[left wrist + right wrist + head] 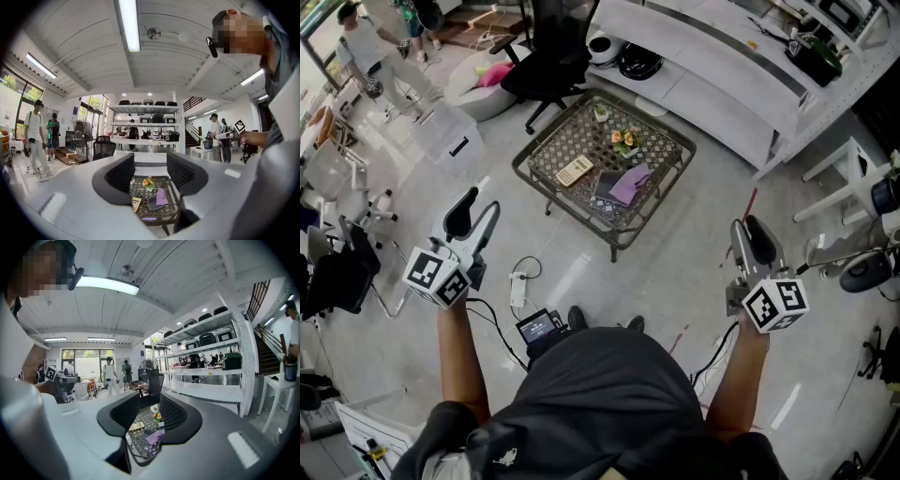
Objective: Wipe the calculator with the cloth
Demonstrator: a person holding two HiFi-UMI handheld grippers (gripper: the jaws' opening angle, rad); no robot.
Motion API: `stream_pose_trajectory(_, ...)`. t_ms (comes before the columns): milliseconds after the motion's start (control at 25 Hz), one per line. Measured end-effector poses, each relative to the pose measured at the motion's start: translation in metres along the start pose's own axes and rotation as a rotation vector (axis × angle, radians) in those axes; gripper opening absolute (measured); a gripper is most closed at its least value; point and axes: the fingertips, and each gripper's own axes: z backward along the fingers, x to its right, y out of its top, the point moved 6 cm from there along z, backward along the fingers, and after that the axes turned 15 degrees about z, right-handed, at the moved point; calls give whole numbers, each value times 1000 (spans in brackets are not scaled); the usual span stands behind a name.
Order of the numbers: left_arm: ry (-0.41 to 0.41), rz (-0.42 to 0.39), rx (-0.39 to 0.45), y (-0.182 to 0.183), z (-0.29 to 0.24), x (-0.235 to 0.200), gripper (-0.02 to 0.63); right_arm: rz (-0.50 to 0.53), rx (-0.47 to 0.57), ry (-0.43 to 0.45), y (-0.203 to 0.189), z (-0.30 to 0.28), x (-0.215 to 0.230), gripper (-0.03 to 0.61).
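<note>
One tan calculator (575, 170) lies flat on the left part of a single low, lattice-topped table (661, 155). It is well ahead of the person and well apart from both grippers. Just to its right lies one purple cloth (630, 182), draped partly over one dark pad (603, 190); the cloth does not touch the calculator. Behind these stands one small pot of flowers (625, 141). Further back is what may be a second tiny pot (600, 112), though it is too small to be sure. One black office chair (546, 61) stands beyond the table. Two grippers are held roughly level above the floor, one on each side of the person. The left gripper (476, 217) has its jaws apart with nothing between them. The right gripper (753, 234) also has its jaws parted and empty, the table showing far off through the gap.
</note>
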Motion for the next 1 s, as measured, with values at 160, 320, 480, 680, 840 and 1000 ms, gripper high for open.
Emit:
stream_pose_trajectory(160, 2, 5, -6, -1, -3, -3, 233, 1, -7, -4, -1, -3, 2, 132)
stream_pose_trajectory(320, -4, 9, -8, -2, -7, -9, 233, -2, -14, -11, -2, -8, 1, 132)
stream_pose_trajectory(480, -19, 10, -11, -2, -11, -17, 233, -6, -23, -14, -4, -13, -4, 132)
stream_pose_trajectory(680, -36, 19, -13, -1, -13, -30, 233, -11, -29, -28, -3, -18, -16, 132)
stream_pose_trajectory(840, -56, 23, -20, -2, -14, -45, 233, -33, -16, -53, 1, -24, -26, 132)
stream_pose_trajectory(1000, -75, 27, -20, -1, -13, -59, 233, -52, -8, -71, 5, -30, -39, 132)
